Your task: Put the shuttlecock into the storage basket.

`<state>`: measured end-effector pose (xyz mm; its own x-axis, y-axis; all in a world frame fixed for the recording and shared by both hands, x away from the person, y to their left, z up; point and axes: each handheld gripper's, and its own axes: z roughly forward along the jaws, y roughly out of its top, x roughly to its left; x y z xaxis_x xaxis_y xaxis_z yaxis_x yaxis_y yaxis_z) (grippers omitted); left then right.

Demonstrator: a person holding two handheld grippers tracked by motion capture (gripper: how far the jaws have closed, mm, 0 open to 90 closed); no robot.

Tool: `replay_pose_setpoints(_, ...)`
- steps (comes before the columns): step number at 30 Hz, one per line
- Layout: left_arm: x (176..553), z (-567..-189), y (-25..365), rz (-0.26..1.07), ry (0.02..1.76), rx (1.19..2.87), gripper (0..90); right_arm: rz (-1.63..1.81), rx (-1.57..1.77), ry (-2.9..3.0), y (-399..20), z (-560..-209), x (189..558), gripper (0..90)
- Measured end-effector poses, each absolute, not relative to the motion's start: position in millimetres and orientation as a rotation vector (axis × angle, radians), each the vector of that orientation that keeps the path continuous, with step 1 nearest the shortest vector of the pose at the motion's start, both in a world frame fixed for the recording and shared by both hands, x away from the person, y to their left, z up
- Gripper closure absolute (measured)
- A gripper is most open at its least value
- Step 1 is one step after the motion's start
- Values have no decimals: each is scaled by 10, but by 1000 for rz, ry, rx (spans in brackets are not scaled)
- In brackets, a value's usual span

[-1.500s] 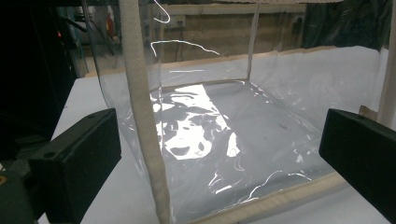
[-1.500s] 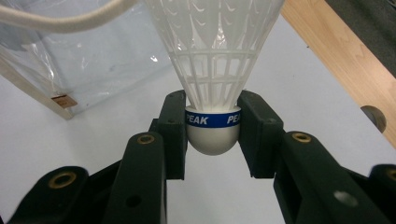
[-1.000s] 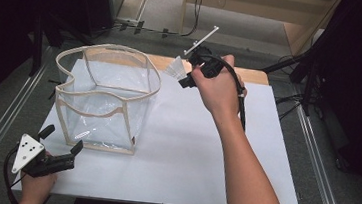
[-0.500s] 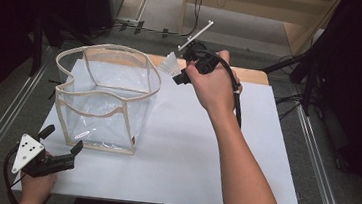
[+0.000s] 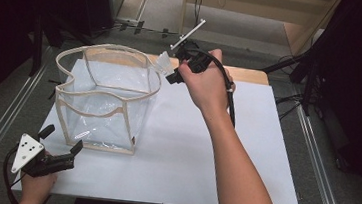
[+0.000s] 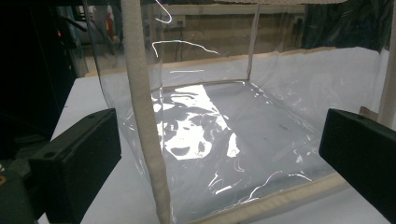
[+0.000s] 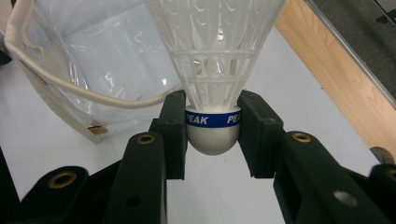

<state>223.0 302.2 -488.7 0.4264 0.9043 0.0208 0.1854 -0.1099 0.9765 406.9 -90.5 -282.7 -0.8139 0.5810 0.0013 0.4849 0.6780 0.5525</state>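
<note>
- Our right tongs (image 7: pixel 212 128) are clamped on a shuttlecock (image 7: pixel 214 56), the pads pressing either side of its white cork at the blue band; the skirt points away from the hand.
- In the high view we hold those right tongs (image 5: pixel 171 73) raised at the far rim of the bag (image 5: pixel 104 99), with the shuttlecock (image 5: pixel 162 64) just over that rim's far right corner.
- Our left tongs (image 5: pixel 59 146) rest near the counter's near left corner, jaws spread wide and gripping nothing, just short of the bag.
- The left gripper view looks through those spread left tongs (image 6: pixel 219 154) at the bag (image 6: pixel 224 121): clear plastic walls with cream edging, standing open on the counter.
- The counter (image 5: pixel 214 150) has a white top with a wooden strip along its far edge; dark floor and stands surround it.
- Against the earlier frame, our right hand has shifted slightly towards the bag; the left hand and bag have kept their places.
</note>
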Motion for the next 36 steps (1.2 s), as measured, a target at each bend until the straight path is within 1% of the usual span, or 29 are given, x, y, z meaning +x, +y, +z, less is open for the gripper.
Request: replay_pose_setpoints(36,2229,-4884,3032,817,983,1580,0,862,792,2753,-424,-2826,4115,623)
